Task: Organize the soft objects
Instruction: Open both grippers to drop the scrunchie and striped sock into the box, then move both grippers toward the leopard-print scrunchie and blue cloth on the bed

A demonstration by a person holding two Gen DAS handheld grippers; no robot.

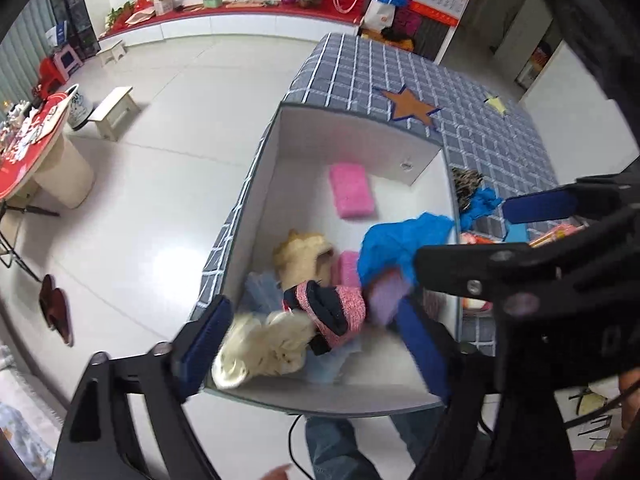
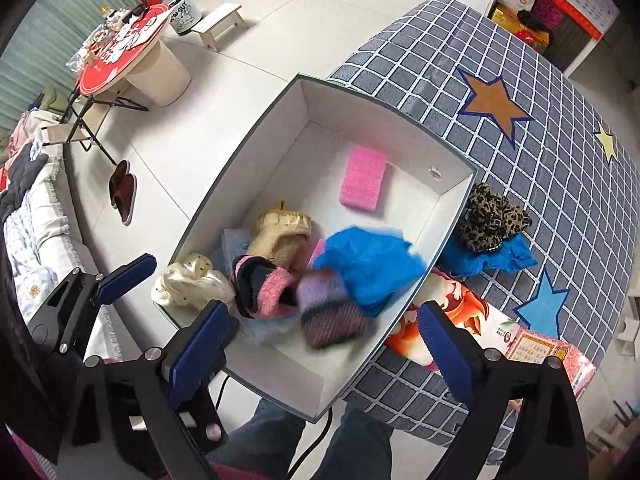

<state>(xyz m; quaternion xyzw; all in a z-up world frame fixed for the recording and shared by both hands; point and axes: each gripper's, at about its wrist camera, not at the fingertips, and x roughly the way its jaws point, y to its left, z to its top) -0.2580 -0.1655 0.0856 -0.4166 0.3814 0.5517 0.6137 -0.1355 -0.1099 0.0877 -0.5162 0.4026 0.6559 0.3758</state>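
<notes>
White box (image 2: 276, 364) at table edge — soft items piled at its near end.
Inside: blue cloth (image 2: 370, 266) blurred, against the right wall; purple-and-striped knit (image 2: 332, 314) beside it, pink-navy sock (image 2: 262, 290), tan knit (image 2: 282, 236), cream satin piece (image 2: 188, 284) at the near-left corner, pink sponge (image 2: 363, 178) alone at the far end — bare floor around it. Outside on the checked cloth (image 2: 560, 208): leopard scrunchie (image 2: 492, 218) atop another blue rag (image 2: 502, 260), just beside the right wall. Right gripper (image 2: 320, 354) spread wide, empty, over the near rim; left gripper (image 1: 316, 344) also spread, holding nothing.
</notes>
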